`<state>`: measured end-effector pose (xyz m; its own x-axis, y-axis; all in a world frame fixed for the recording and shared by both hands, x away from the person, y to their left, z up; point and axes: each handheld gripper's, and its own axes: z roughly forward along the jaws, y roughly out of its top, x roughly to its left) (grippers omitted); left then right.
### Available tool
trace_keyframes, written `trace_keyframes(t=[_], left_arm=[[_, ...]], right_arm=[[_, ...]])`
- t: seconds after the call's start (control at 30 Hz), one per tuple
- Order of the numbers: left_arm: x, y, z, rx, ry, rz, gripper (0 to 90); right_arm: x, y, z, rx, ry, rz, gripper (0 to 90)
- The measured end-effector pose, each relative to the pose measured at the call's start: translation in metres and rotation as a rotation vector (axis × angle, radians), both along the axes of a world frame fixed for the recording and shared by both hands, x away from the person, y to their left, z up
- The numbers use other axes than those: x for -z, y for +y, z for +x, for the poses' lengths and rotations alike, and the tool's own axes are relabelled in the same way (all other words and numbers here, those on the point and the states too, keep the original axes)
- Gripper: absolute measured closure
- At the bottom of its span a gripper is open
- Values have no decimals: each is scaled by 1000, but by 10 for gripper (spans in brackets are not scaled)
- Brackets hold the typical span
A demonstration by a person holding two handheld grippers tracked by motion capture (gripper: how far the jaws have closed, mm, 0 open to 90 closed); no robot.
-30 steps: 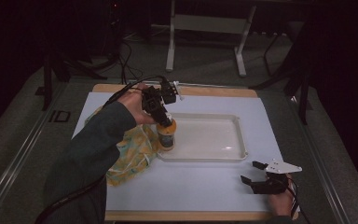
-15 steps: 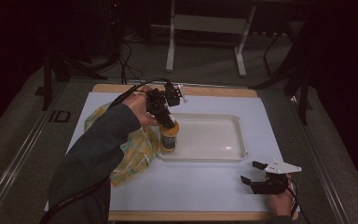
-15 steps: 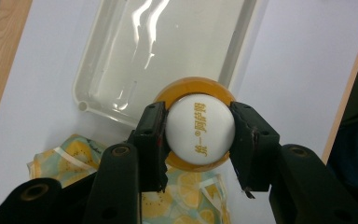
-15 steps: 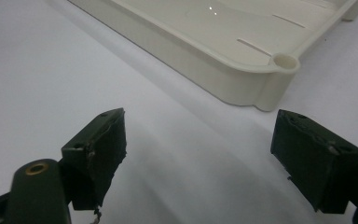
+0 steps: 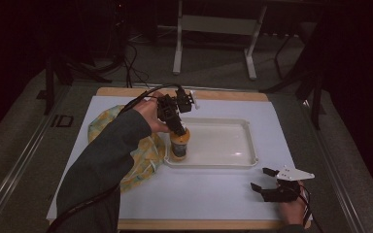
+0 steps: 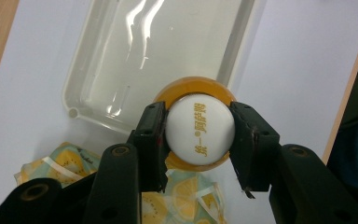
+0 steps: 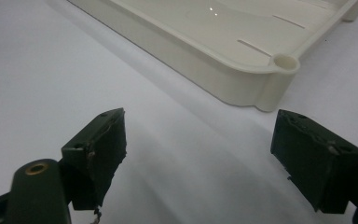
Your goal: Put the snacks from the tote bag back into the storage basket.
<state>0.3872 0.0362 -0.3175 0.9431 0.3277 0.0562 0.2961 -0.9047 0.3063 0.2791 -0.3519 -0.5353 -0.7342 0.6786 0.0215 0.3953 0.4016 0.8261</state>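
In the high view an upright bottle [image 5: 179, 145] is clamped from above by the left gripper [image 5: 178, 131] at the tray's [image 5: 233, 162] left end, its white cap [image 6: 199, 131] is seen pinched in the left gripper view, and the right gripper [image 7: 200, 156] is seen agape, empty.

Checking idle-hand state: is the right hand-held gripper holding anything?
No. The right hand-held gripper has its jaws wide apart over bare white table, nothing between them.

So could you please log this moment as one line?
left claw: shut on white-capped orange bottle | above cream plastic tray corner | right claw: open, idle
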Motion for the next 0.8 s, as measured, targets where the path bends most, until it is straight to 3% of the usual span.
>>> trace_keyframes(t=[0.8], left_arm=[[12,-1,5,-8,14,9,590]], right_arm=[[0,0,0,-2,3,1,176]])
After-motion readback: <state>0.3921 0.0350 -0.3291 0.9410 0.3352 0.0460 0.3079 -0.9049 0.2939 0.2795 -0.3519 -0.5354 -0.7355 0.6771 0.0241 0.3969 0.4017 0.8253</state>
